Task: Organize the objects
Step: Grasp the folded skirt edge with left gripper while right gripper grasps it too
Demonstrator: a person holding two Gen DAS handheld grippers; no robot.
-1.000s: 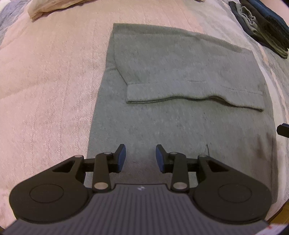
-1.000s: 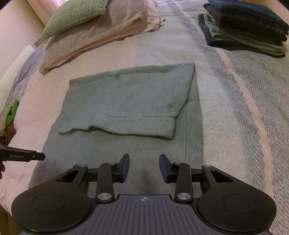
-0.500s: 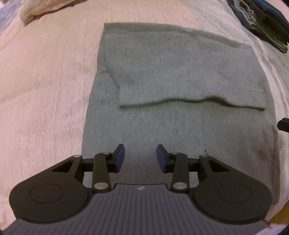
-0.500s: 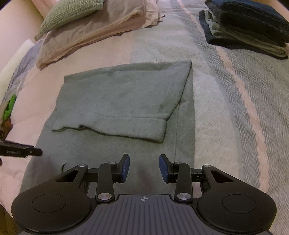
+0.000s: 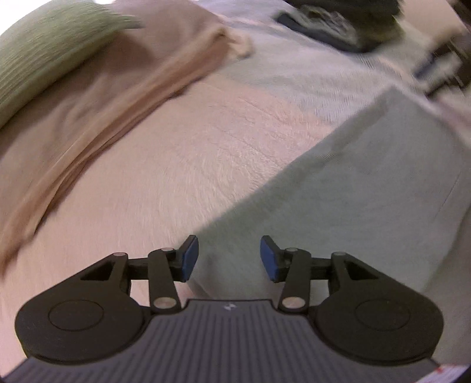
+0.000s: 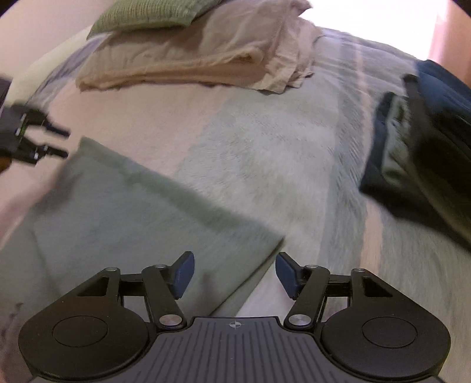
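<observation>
A grey-green folded garment (image 5: 368, 188) lies flat on the bed. My left gripper (image 5: 228, 257) is open and empty, low over the garment's far left corner. My right gripper (image 6: 234, 274) is open and empty, its jaws either side of the garment's far right corner (image 6: 265, 244). The garment shows in the right wrist view (image 6: 132, 212). The left gripper's fingers (image 6: 56, 141) show at the left edge of the right wrist view. The right gripper (image 5: 435, 67) is a blur at the top right of the left wrist view.
A stack of dark folded clothes (image 6: 421, 165) lies on the bed (image 6: 265, 147) to the right. A beige pillow (image 6: 191, 56) with a green cushion (image 6: 147, 14) on it lies at the head. The cushion (image 5: 44, 50) also shows in the left wrist view.
Both grippers have moved from the garment's near edge forward to its far corners. Both views are now blurred by motion. Both stay open.
</observation>
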